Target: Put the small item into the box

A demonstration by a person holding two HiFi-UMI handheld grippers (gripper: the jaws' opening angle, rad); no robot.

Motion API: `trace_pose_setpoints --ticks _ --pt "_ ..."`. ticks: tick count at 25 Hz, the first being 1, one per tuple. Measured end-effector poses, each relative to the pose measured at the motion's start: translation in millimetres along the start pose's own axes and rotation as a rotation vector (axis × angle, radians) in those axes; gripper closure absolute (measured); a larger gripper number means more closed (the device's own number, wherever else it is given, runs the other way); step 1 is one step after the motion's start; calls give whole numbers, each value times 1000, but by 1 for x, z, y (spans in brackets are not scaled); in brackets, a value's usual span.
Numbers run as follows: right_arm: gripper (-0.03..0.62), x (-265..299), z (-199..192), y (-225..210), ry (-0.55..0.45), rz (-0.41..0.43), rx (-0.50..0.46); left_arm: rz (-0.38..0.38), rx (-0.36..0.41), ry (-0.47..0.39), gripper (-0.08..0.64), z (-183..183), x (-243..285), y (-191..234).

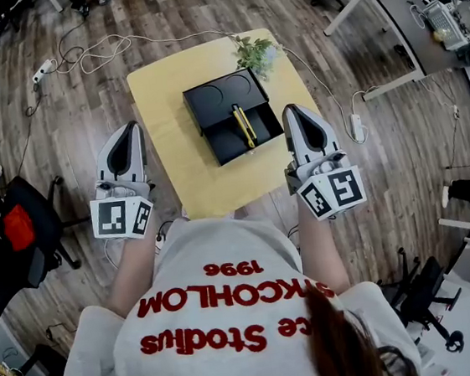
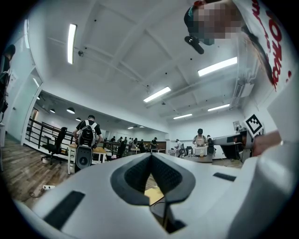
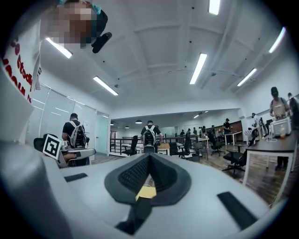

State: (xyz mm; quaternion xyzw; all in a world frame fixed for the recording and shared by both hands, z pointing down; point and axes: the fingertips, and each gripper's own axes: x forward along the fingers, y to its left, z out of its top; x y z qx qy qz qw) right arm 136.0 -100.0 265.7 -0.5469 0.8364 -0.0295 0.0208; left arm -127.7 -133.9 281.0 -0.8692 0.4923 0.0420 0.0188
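Observation:
A black box point(image 1: 212, 101) lies open on the small yellow table point(image 1: 172, 156). A slim yellow and black item point(image 1: 245, 126) lies inside it, near the box's right side. My left gripper point(image 1: 132, 127) hovers at the table's left edge, jaws together and holding nothing. My right gripper point(image 1: 290, 110) hovers at the table's right edge, just right of the box, also shut and empty. In the left gripper view the left gripper point(image 2: 151, 157) points level across the room, as does the right gripper point(image 3: 149, 157) in its own view; a sliver of yellow table shows under each.
A small green plant point(image 1: 255, 52) stands at the table's far right corner. A white cable and power strip point(image 1: 43, 72) lie on the wood floor behind. A black chair point(image 1: 21, 237) stands at left, a desk point(image 1: 385, 22) at right. Several people stand far off.

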Motion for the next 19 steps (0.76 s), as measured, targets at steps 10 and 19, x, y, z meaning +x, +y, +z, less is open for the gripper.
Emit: trace_pose_setpoints --ticks 10,19 --pt "588 -6 -3 0 -2 -12 16 -6 4 6 554 0 -4 -4" --pt "588 -4 4 3 1 -14 10 -15 9 1 554 9 -2 -2"
